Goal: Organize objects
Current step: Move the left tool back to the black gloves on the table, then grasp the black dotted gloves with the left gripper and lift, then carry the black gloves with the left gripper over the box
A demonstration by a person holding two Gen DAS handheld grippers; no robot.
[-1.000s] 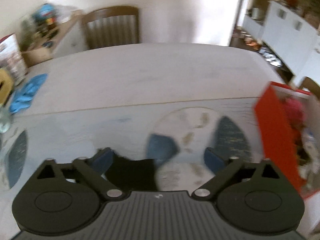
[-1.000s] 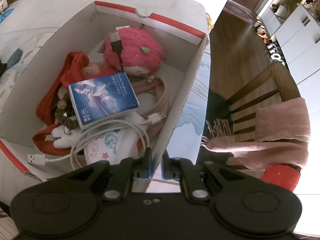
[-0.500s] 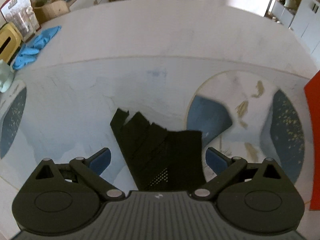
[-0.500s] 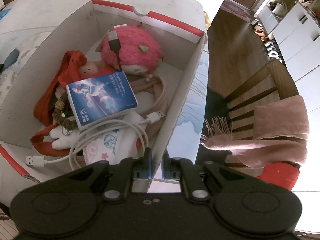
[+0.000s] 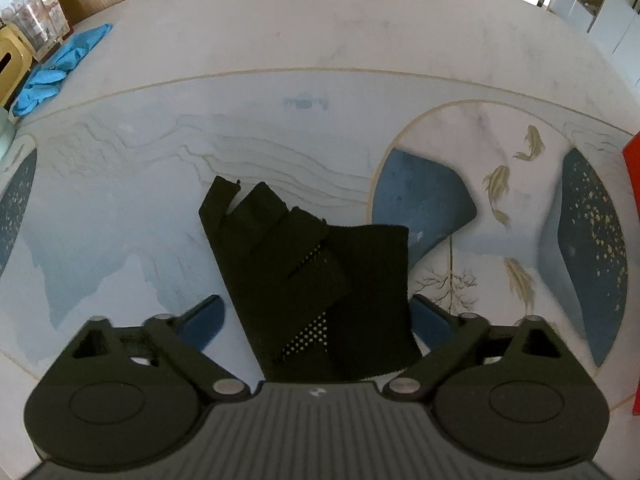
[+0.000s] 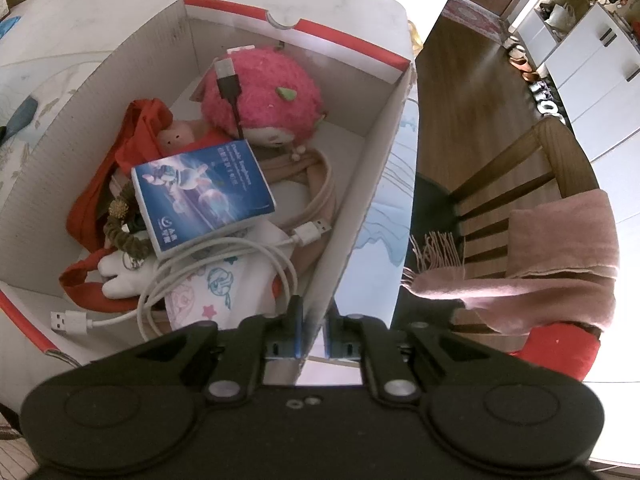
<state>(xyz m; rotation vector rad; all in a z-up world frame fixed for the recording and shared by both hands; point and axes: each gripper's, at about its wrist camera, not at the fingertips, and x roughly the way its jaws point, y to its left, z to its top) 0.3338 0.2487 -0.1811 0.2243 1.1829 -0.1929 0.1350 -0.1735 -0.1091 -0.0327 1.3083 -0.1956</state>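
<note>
Since the earlier frame the left gripper (image 5: pixel 318 316) has dropped over the black glove (image 5: pixel 304 276), its jaws spread but just closing in, straddling the cuff without pressing. The right gripper (image 6: pixel 312 336) pinches the box (image 6: pixel 356 208) wall, likely steadying it. The glove lies flat on the counter (image 5: pixel 280 40), fingerless, mesh-patched, half folded.
</note>
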